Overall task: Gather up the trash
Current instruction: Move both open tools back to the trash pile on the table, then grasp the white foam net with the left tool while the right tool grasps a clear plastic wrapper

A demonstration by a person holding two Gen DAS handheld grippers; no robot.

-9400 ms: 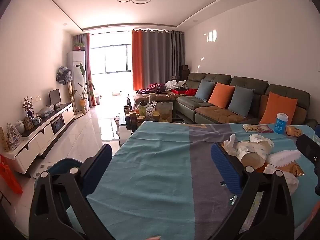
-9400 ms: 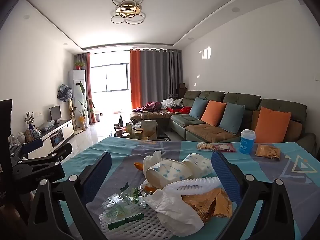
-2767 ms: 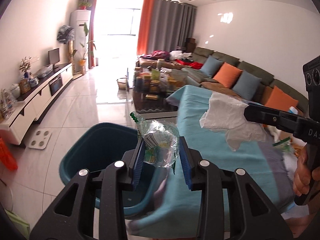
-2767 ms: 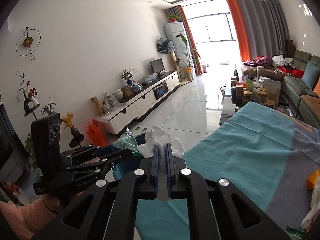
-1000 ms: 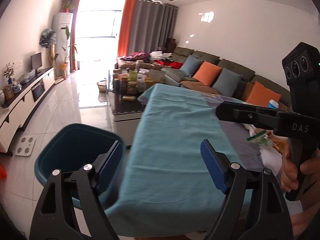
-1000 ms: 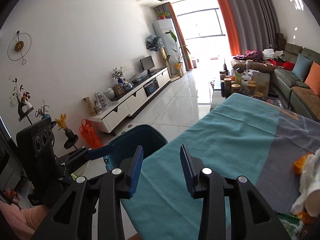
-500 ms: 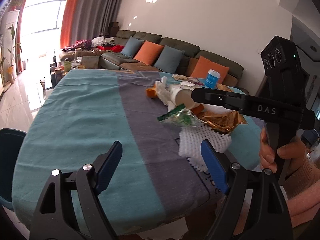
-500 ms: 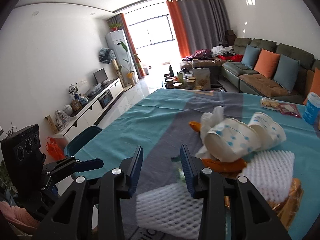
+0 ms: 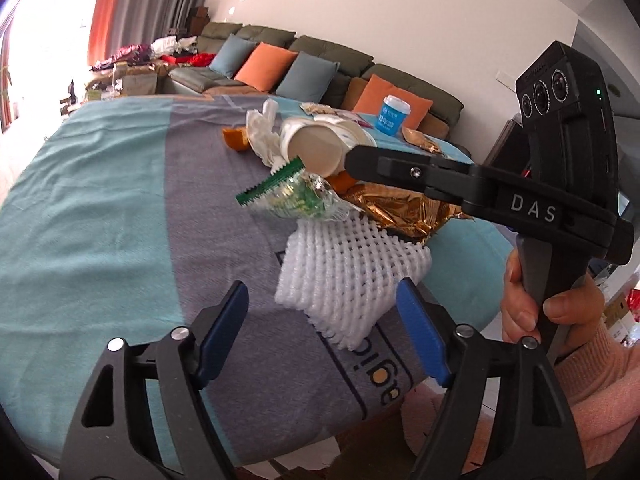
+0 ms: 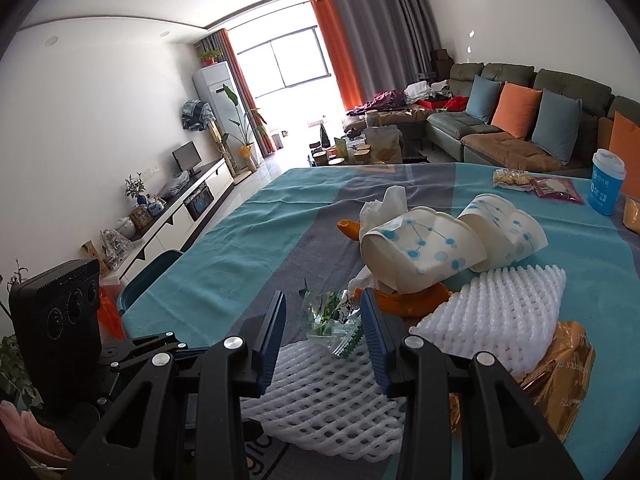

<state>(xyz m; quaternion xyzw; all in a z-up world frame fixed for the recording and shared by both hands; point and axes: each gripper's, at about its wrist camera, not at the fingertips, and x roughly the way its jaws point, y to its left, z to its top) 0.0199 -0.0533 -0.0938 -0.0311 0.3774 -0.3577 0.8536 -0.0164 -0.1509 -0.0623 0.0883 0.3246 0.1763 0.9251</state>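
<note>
Reaching again over the table, near the trash pile: left gripper narrowing around the near white foam net, not yet pressing. Right gripper hovering part-open (nothing clamped) beside the clear wrapper; needing closing, then carrying left to the bin, probably.

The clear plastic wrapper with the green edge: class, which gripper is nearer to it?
Right. The right gripper has the wrapper between its fingers; the left gripper, closing, sits further back over the white foam net.
</note>
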